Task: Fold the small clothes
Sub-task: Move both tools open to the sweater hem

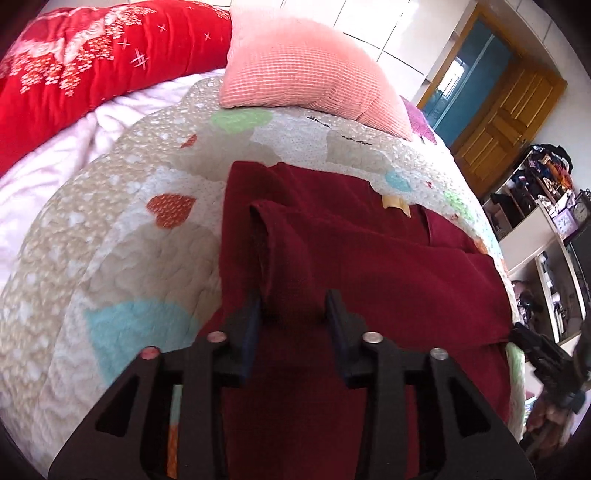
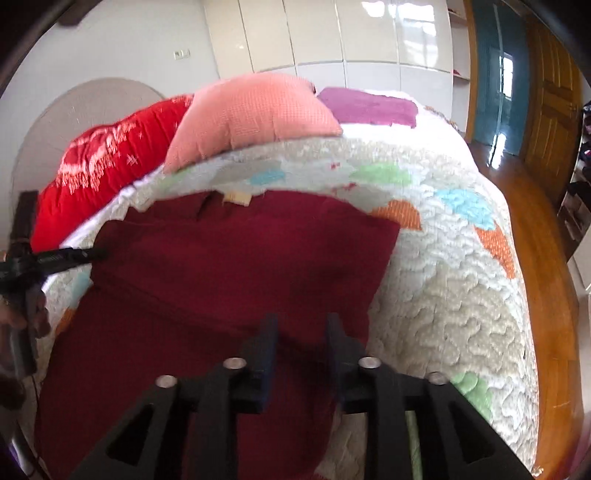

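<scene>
Nearest the left wrist camera, the left tongs (image 1: 293, 308) stood parted over the dark red garment (image 1: 354, 266), their pads clear of the cloth, with a raised fold of it lying in the gap between them. In the right wrist view the right tongs (image 2: 301, 332) were likewise released, the jaws apart above the garment's near right edge, gripping nothing.

The garment lay spread on the quilted bedspread (image 1: 122, 229) of the bed, partly folded, one layer doubled over the other, a pale label (image 1: 397, 204) showing at its far edge. The bedspread was cream with coloured hearts.

At the left edge of the right view, the other tool (image 2: 55, 258) reached toward the garment's left side; whether it touched the cloth could not be told.

Beyond the garment sat a pink cushion (image 1: 310, 70), with a red quilt (image 1: 88, 62) to its left and a purple cloth (image 2: 369, 107) behind. Farther off stood white wardrobe doors (image 2: 332, 33) and a wooden door (image 1: 506, 114).
</scene>
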{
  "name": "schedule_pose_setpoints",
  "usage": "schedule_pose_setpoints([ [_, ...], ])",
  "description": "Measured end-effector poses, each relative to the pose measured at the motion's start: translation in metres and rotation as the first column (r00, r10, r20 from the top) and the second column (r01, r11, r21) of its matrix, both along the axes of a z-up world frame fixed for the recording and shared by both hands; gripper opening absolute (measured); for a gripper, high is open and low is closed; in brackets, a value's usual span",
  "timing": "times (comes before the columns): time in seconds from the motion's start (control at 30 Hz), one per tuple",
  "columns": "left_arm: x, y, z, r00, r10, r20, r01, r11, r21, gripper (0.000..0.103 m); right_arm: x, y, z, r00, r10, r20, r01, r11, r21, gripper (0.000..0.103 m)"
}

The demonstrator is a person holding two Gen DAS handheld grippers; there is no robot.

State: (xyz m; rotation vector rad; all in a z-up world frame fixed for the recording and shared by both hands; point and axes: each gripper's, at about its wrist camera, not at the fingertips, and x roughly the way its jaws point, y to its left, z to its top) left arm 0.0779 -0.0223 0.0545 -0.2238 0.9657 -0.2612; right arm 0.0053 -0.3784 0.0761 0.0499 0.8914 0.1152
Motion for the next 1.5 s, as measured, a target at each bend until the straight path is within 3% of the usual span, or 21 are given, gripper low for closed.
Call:
schedule_pose_setpoints([
  [0.1, -0.019, 0.003, -0.002, 1.0, 0.003, -0.019, -0.002, 0.999, 0.05, 0.039, 0.008, -0.005, -0.021, 0.998, -0.018, -0.058, 0.017, 1.0, -0.024, 0.033],
  [0.23, -0.058, 0.017, 0.0, 1.0, 0.004, -0.028, -0.002, 0.998, 0.064, 0.039, -0.011, -0.001, 0.006, 0.999, -0.034, -0.014, 0.034, 0.999, 0.007, 0.035],
  [0.33, -0.086, 0.034, -0.003, 0.998, 0.037, -0.049, -0.035, 0.998, 0.043, 0.047, -0.035, 0.003, 0.016, 0.998, -0.058, -0.009, 0.058, 0.998, 0.021, 0.043],
  [0.4, -0.103, 0.041, -0.01, 0.996, 0.042, -0.08, -0.041, 0.999, 0.015, 0.05, -0.056, 0.003, 0.011, 0.997, -0.066, -0.03, 0.068, 0.996, 0.056, 0.045],
  [0.57, -0.134, 0.036, -0.023, 0.995, 0.025, -0.092, -0.02, 0.998, 0.062, 0.05, -0.089, -0.002, -0.022, 0.987, -0.097, -0.13, 0.112, 0.987, 0.115, 0.047],
  [0.63, -0.141, 0.031, -0.027, 0.997, 0.026, -0.077, -0.02, 0.996, 0.084, 0.051, -0.098, 0.003, -0.029, 0.991, -0.06, -0.121, 0.077, 0.988, 0.137, 0.038],
  [0.67, -0.141, 0.029, -0.028, 0.997, 0.031, -0.07, -0.024, 0.995, 0.094, 0.051, -0.1, 0.006, -0.029, 0.993, -0.042, -0.107, 0.055, 0.992, 0.117, 0.013],
  [0.7, -0.142, 0.028, -0.03, 0.997, 0.036, -0.064, -0.03, 0.995, 0.1, 0.052, -0.1, 0.012, -0.028, 0.996, -0.018, -0.091, 0.026, 0.996, 0.084, 0.007],
  [0.87, -0.148, 0.031, -0.029, 0.996, 0.054, -0.076, -0.049, 0.997, 0.067, 0.052, -0.112, 0.008, -0.016, 0.998, -0.049, -0.046, 0.051, 0.997, 0.055, 0.006],
  [1.07, -0.159, 0.028, -0.031, 0.997, 0.062, -0.047, -0.058, 0.994, 0.097, 0.052, -0.111, 0.008, -0.026, 0.994, -0.082, -0.079, 0.085, 0.996, 0.037, 0.006],
  [1.13, -0.164, 0.028, -0.028, 0.997, 0.059, -0.053, -0.053, 0.993, 0.103, 0.052, -0.12, 0.003, -0.018, 0.993, -0.095, -0.072, 0.103, 0.989, 0.11, 0.014],
  [1.2, -0.17, 0.029, -0.026, 0.997, 0.06, -0.055, -0.054, 0.993, 0.108, 0.052, -0.13, 0.0, -0.012, 0.993, -0.082, -0.083, 0.095, 0.981, 0.168, 0.048],
  [1.33, -0.183, 0.03, -0.025, 0.997, 0.062, -0.048, -0.056, 0.99, 0.126, 0.052, -0.169, 0.001, -0.007, 0.995, -0.004, -0.099, 0.028, 0.967, 0.252, 0.051],
  [1.5, -0.194, 0.029, -0.027, 0.997, 0.06, -0.043, -0.053, 0.988, 0.148, 0.052, -0.205, 0.007, -0.023, 0.986, 0.051, -0.156, 0.008, 0.935, 0.356, 0.051],
])
